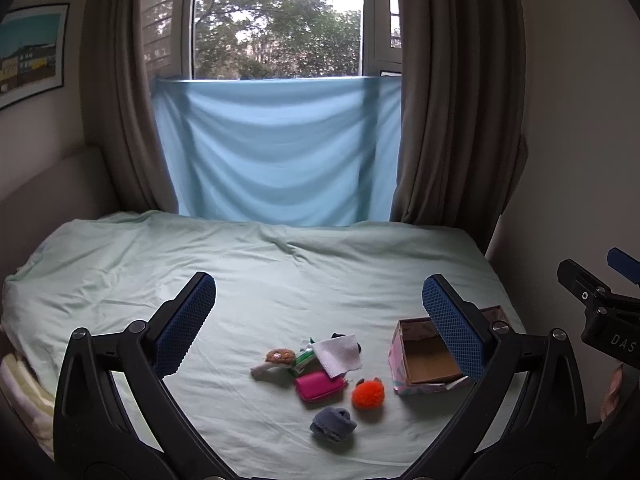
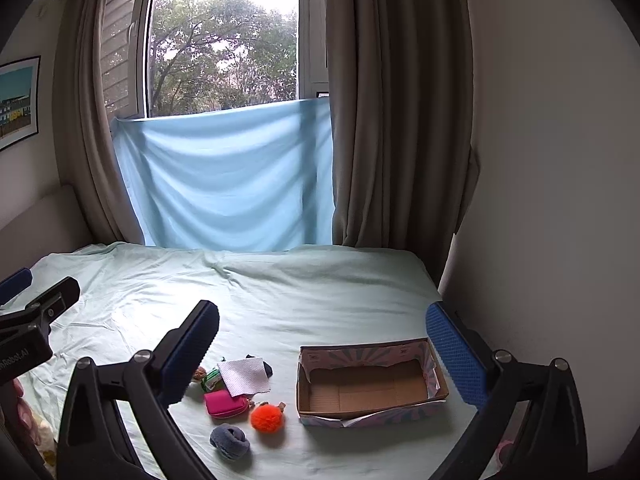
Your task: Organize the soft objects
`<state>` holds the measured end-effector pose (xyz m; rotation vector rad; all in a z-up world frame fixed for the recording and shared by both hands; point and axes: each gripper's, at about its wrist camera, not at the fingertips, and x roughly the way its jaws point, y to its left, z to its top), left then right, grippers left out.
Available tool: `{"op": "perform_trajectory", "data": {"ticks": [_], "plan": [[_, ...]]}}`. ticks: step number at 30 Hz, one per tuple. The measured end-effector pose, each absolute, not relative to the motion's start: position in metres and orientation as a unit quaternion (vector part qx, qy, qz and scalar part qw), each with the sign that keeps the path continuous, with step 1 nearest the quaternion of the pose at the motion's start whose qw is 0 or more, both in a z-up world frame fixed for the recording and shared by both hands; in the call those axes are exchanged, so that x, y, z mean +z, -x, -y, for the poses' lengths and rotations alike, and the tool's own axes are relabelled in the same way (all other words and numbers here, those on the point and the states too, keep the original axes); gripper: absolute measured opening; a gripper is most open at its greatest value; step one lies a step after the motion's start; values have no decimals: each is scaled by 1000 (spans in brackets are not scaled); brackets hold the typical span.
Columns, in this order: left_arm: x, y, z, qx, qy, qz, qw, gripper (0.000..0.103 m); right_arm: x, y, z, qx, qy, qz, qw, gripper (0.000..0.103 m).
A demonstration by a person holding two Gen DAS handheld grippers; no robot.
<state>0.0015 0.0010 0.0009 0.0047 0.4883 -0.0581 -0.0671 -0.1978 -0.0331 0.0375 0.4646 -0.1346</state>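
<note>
Left tongs (image 1: 319, 322) and right tongs (image 2: 323, 354) both spread wide, empty, held above the bed (image 1: 280, 264); "DAS" legible on the right tongs' body, "nRobot.AI" on the left's. Below, loose on the sheet: orange pompom (image 2: 267, 418), grey rolled sock (image 2: 229, 441), pink pouch (image 2: 225, 403), white tissue (image 2: 244, 376). Just right of these, open cardboard box (image 2: 370, 390), empty, near the bed's right edge.
</note>
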Motion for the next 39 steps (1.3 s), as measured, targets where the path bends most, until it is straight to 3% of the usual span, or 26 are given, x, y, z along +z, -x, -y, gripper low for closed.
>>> {"op": "perform_trajectory", "data": {"ticks": [39], "plan": [[1,-2,1,-39,1,-245,969,102,-33,68,194,-65,-10,-232,971,103]]}}
